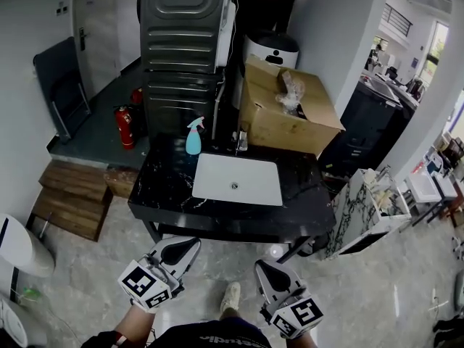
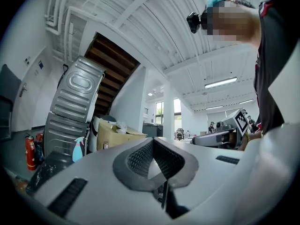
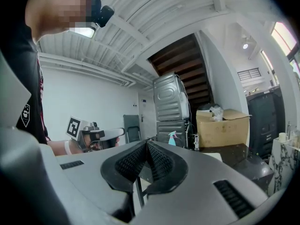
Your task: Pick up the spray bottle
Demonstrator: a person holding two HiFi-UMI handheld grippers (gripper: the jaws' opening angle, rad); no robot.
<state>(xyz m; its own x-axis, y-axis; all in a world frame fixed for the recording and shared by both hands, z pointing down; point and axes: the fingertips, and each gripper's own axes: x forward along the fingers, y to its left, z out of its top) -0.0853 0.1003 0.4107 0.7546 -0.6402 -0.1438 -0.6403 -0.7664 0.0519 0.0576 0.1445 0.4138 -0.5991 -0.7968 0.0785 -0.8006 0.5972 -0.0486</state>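
Finds the task at the approach stage, with nothing yet grasped. Locates the spray bottle (image 1: pixel 193 138), pale blue with a light trigger head, upright at the back edge of the bench (image 1: pixel 163 187), just beside the back-left corner of the white sink (image 1: pixel 238 180) and left of the cardboard box (image 1: pixel 286 111) at the back-right corner. Places the left gripper (image 1: pixel 190 246) and the right gripper (image 1: pixel 262 268) short of the near edge, well apart from the bottle, both pointing roughly level toward the bench. Reads the fingers of each as closed tip to tip on nothing, per both gripper views. Judges the next move to call for carrying one gripper forward over the bench, preferably the left as the one on the bottle's side, opening its fingers wide enough for the bottle's body, and closing below the trigger head. Flags a risk of tipping the bottle on contact before closure.
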